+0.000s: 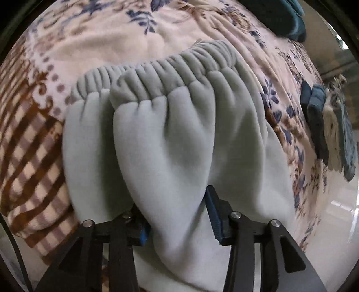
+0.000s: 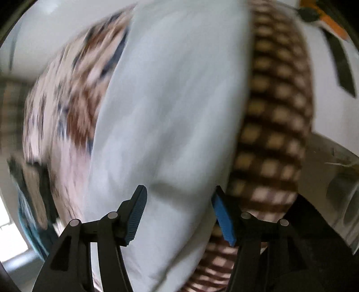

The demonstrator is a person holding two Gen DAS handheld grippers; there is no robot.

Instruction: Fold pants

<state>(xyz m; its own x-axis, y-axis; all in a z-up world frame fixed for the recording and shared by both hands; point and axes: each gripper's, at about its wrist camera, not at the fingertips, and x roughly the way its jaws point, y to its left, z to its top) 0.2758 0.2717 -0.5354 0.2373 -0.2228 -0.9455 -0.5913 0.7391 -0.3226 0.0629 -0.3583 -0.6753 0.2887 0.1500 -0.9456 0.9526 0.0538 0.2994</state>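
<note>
Light grey fleece pants (image 1: 170,139) lie on a flowered blanket, their gathered elastic waistband (image 1: 161,71) at the far end. My left gripper (image 1: 177,215) is open, its jaws on either side of a raised fold of the pants; the left finger is partly hidden by the cloth. In the right wrist view, which is blurred by motion, the pants (image 2: 170,107) run away from me. My right gripper (image 2: 179,215) is open with the cloth between its blue-padded fingers (image 2: 224,222); no squeeze on the cloth shows.
A pink blanket with blue and brown flowers (image 1: 139,38) covers the bed, with a brown checked border (image 1: 29,161) on the left. Folded blue and white clothes (image 1: 329,125) lie at the right edge. A dark teal item (image 1: 282,18) lies at top right. Pale floor (image 1: 336,215) beyond.
</note>
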